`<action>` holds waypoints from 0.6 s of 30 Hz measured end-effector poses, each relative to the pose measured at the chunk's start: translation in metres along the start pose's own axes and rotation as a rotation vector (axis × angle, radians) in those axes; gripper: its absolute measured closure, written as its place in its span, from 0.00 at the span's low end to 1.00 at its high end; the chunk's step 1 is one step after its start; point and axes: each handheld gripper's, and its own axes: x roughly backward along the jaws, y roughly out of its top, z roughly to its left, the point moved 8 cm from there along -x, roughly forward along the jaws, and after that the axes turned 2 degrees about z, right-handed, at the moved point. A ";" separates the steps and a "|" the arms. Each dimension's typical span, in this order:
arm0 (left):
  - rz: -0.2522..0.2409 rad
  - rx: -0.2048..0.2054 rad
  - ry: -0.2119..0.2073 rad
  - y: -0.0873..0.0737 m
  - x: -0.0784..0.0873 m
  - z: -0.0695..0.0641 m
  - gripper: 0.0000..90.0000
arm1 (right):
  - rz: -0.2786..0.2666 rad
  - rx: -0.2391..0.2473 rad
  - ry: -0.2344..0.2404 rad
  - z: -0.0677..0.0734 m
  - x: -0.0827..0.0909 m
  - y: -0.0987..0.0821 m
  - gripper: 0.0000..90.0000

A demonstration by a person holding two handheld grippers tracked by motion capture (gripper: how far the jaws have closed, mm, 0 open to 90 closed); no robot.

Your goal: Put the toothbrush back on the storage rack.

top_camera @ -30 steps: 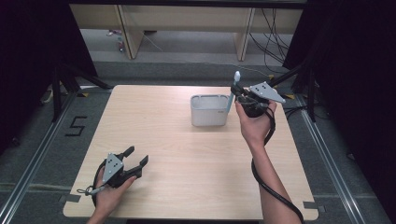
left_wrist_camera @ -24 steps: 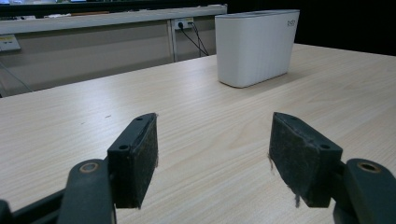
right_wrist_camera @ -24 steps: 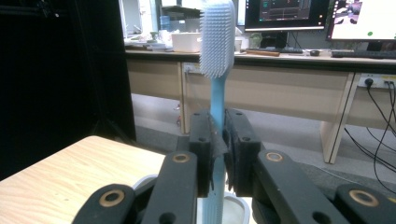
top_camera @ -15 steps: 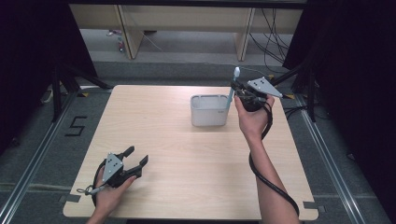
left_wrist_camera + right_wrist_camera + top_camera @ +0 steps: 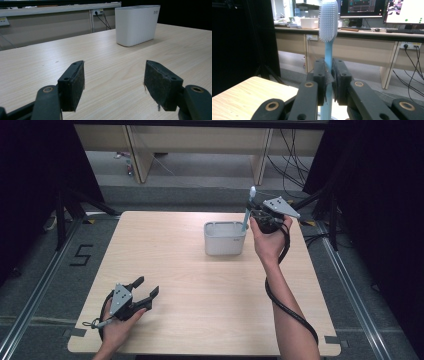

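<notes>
My right gripper (image 5: 253, 214) is shut on a light blue toothbrush (image 5: 247, 212), held upright with the bristle head on top, just past the right rim of a white container (image 5: 225, 238) at the back of the table. In the right gripper view the black pads clamp the toothbrush (image 5: 327, 50) by its handle and the right gripper (image 5: 329, 82) points level. My left gripper (image 5: 145, 289) rests near the table's front left corner, open and holding nothing. In the left gripper view the left gripper (image 5: 113, 85) has bare tabletop between its pads, and the white container (image 5: 136, 25) stands farther off.
The light wooden table (image 5: 200, 290) carries the container and the two grippers. A black cable (image 5: 285, 307) trails along the right forearm. Dark stands and floor rails flank the table. Desks with monitors (image 5: 362, 8) stand beyond the far edge.
My right gripper has moved a little to the right and slightly up with the toothbrush, away from above the container. The left gripper has stayed where it was.
</notes>
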 end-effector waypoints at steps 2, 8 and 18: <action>0.001 0.001 0.001 0.000 0.000 0.000 0.36 | 0.008 -0.012 0.004 -0.001 -0.002 -0.003 0.92; 0.002 0.000 -0.001 0.000 0.000 0.000 0.36 | 0.020 -0.007 -0.006 -0.006 -0.008 -0.007 0.92; -0.005 0.005 -0.005 0.000 0.000 0.000 0.36 | 0.032 -0.016 -0.014 -0.007 -0.016 -0.014 0.92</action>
